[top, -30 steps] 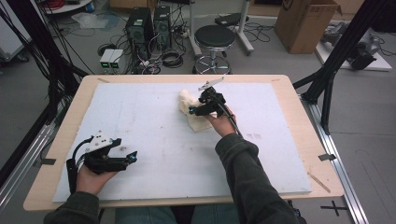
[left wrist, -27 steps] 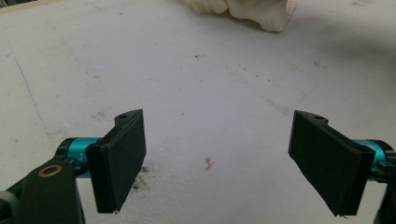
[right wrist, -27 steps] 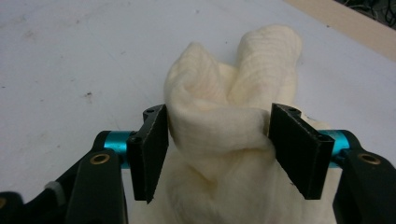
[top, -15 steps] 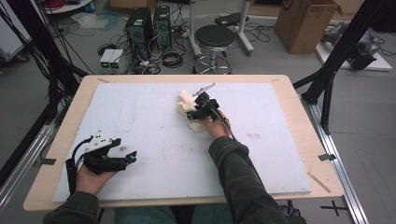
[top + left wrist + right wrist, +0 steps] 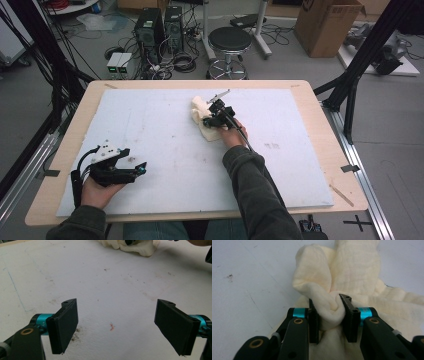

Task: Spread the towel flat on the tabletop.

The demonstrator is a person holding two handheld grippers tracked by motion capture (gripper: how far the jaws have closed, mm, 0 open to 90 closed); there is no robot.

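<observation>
A crumpled cream cloth [image 5: 201, 115] lies on the white foam board [image 5: 165, 145], past the middle of the table. My right gripper [image 5: 212, 116] is down on it. Its jaws have just been closing, and a bunched fold of the cloth [image 5: 329, 311] is pinched between the two black pads [image 5: 314, 322]. My left gripper [image 5: 131, 170] rests near the front left of the board, held level, jaws wide apart with nothing between them [image 5: 116, 325]. The cloth [image 5: 135, 246] shows at the top edge of the left gripper view.
The board carries small stains and a faint reddish mark [image 5: 111, 326]. Bare wooden table rim [image 5: 325, 150] frames the board. Beyond the table stand a black stool [image 5: 229, 40], computer towers [image 5: 160, 25], cables and a cardboard box [image 5: 327, 25].
My right gripper has sunk onto the cloth and its jaws have closed on a fold. The left gripper has stayed where it was.
</observation>
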